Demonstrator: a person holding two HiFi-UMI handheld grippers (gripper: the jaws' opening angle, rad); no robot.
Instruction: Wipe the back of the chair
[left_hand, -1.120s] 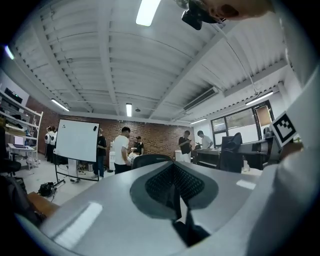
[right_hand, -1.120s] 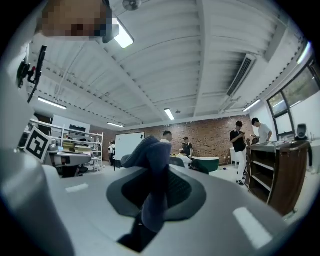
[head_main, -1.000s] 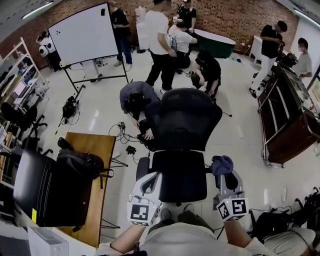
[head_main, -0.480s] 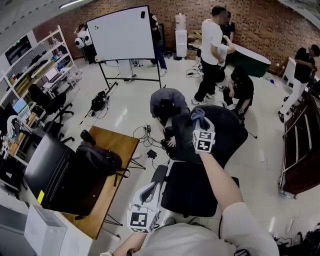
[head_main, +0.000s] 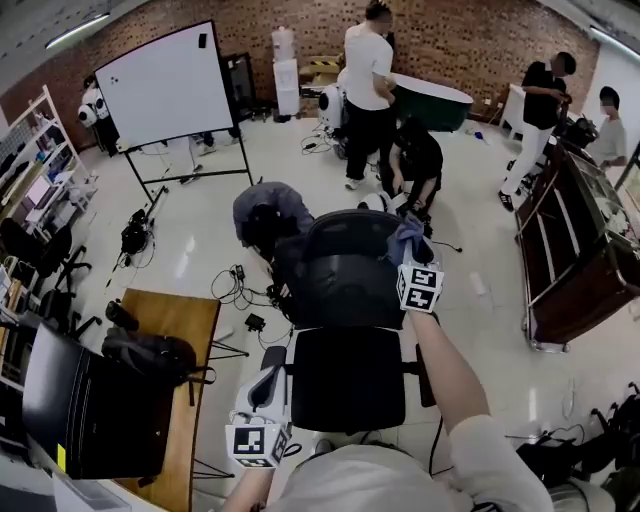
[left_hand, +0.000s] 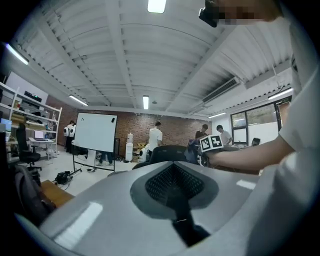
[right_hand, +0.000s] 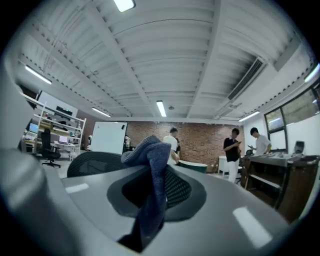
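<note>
A black mesh office chair stands before me, its back (head_main: 340, 265) facing away above the seat (head_main: 345, 378). My right gripper (head_main: 410, 250) is shut on a blue cloth (head_main: 408, 236) and holds it against the upper right edge of the chair back. In the right gripper view the cloth (right_hand: 152, 165) hangs from between the jaws, with the chair back (right_hand: 92, 162) just to its left. My left gripper (head_main: 270, 365) hangs low by the seat's left armrest. In the left gripper view its jaws (left_hand: 174, 172) are shut with nothing between them, and the chair (left_hand: 167, 150) shows beyond.
A person (head_main: 265, 210) crouches on the floor right behind the chair, among cables (head_main: 240, 280). At the left is a wooden table (head_main: 170, 320) with a black bag (head_main: 150, 352) and a monitor (head_main: 70, 405). A dark cabinet (head_main: 575, 245) lines the right. Beyond are a whiteboard (head_main: 165, 85) and standing people.
My right gripper has lifted the cloth from beside the seat up to the top of the chair back, then shifted to its right edge. The left gripper has stayed low.
</note>
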